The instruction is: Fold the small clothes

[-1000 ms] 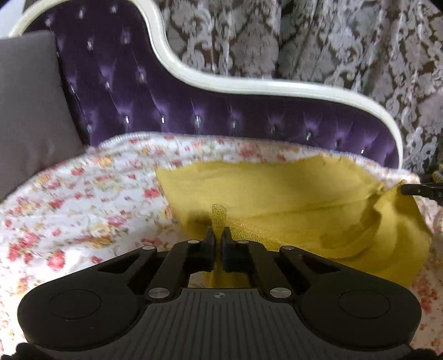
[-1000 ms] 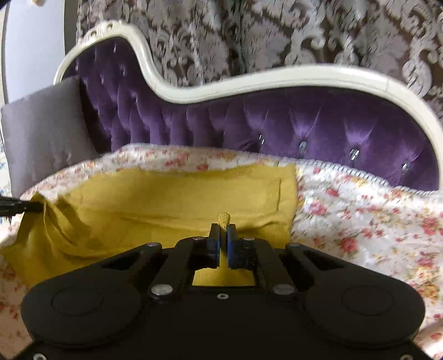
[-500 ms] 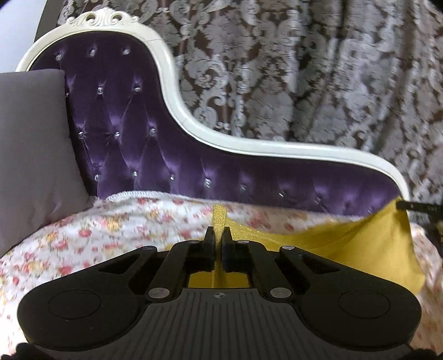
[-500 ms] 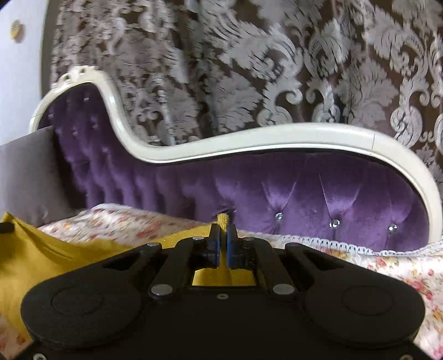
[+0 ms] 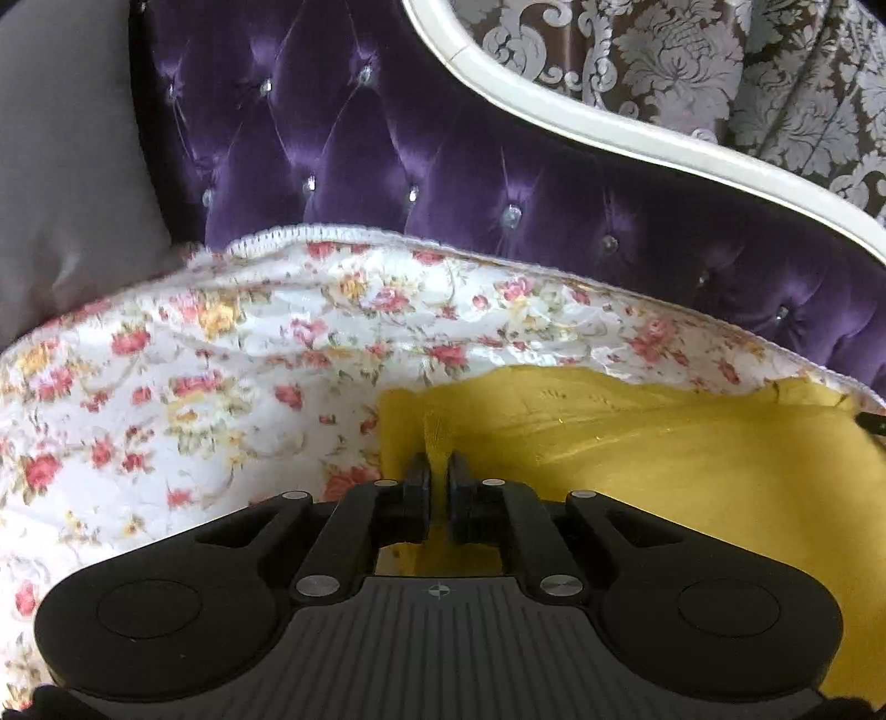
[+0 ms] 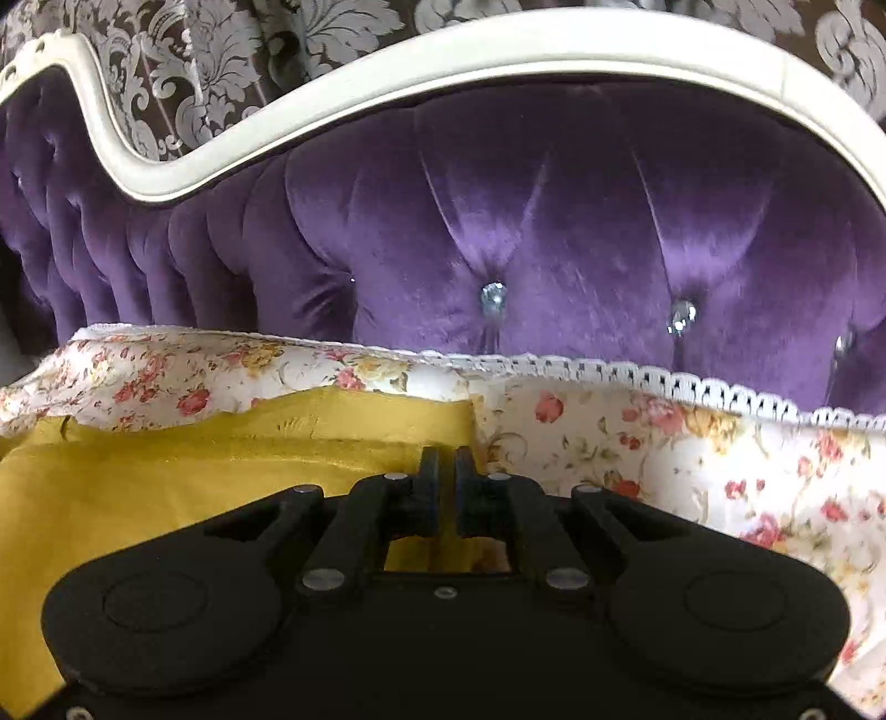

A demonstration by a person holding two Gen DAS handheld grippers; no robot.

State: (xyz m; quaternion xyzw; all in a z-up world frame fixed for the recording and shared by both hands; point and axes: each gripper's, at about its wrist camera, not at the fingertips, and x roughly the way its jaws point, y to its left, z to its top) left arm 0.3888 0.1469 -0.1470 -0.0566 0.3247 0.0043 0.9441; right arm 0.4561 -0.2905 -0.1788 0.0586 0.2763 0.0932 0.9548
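One yellow garment [image 5: 664, 471], apparently pinched by two tools: left tool [image 5: 437, 471], right tool [image 6: 447, 462].

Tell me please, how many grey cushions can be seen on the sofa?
1. The cushion leans against the purple sofa back at the far left of the left wrist view, beside the floral cover. The right wrist view shows none; others may lie outside the frames.

Support: purple tufted sofa [image 5: 498, 166] with cream frame [image 6: 498, 50] and crystal buttons.
Seat cover: white floral sheet [image 5: 221, 360] with lace edge, spread over the seat.
On sheet: yellow garment [image 5: 692, 487], lying rumpled, top edge near the backrest.
Against backrest: grey cushion [image 5: 61, 166], at left end, touching the sheet.
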